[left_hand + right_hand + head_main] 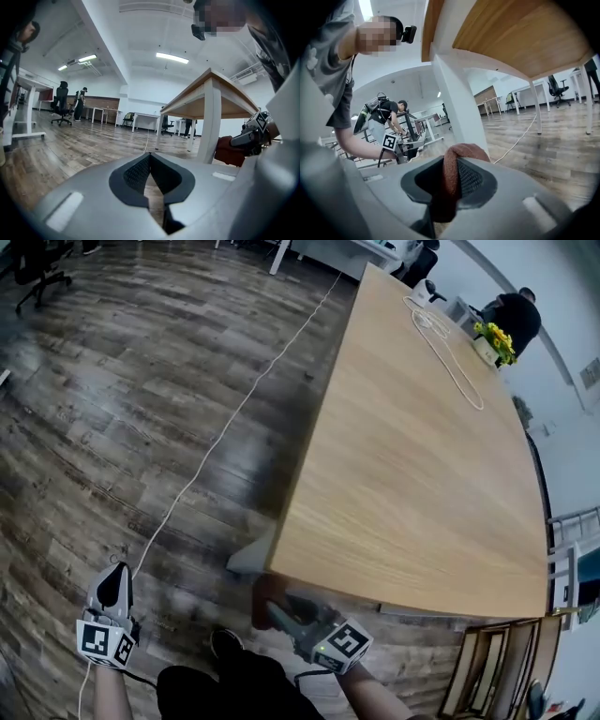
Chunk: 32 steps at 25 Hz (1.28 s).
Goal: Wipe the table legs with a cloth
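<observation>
Cloth (459,151) sits clamped in the right gripper (451,165) at lower centre, facing the white table leg (457,98) for wiping, while the left gripper (150,164) idles, jaws together, empty

Dark wood-plank floor (112,381) runs under a long pale wooden table (422,474). White walls (140,93), ceiling strip lights (172,57) — white desks (145,116) and a black office chair (62,104) stand well back across the room.

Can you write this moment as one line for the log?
right gripper: shut on cloth | cloth: close to table leg | left gripper: shut, empty
</observation>
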### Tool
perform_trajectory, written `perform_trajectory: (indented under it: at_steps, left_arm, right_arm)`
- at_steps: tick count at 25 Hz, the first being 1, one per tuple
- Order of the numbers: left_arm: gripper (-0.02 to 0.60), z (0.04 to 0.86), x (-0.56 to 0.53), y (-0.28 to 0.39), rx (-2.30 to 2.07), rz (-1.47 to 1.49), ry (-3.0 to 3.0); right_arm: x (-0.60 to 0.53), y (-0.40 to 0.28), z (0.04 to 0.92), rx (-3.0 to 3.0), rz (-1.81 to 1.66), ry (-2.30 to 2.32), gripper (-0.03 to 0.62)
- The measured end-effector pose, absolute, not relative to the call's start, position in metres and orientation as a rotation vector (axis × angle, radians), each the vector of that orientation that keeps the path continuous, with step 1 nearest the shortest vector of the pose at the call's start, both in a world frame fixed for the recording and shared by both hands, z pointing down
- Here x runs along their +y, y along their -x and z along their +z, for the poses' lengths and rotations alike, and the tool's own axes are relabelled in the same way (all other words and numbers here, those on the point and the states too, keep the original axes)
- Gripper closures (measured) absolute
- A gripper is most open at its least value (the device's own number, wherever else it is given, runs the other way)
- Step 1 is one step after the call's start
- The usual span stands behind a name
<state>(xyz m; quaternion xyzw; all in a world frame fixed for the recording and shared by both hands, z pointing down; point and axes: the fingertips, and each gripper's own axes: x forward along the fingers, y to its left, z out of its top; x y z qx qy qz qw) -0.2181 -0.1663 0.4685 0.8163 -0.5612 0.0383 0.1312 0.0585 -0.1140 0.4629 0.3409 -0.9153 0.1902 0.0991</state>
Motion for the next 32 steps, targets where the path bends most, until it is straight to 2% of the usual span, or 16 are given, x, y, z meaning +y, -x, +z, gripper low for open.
perform_trajectory:
  at_steps: [9,15,24,32]
  left_arm:
    - [0.561,0.340,-0.112,0.211,-1.643,0.066,-2.336]
    - [0.561,0.228,-0.069,0.188,-1.589,0.000,-2.363]
    - [0.561,0.099,-0.006,0.138,-1.473,-0.037,-2.428]
    - [0.561,0.024,0.073,0.059,-1.478,-0.166,-2.500]
  right_arm:
    - [-0.076,-0.026,0.354,-2.748,0.662,-0.989,0.526]
    - [-0.038,-0.003,0.241,-2.795,0.614,-0.935,0.528]
    - [0.017,-0.049,0.103,-2.817,0.493,-1.106,0.527]
    - [0.088,-0.112,0.049,-2.891,0.521,-1.131,0.530]
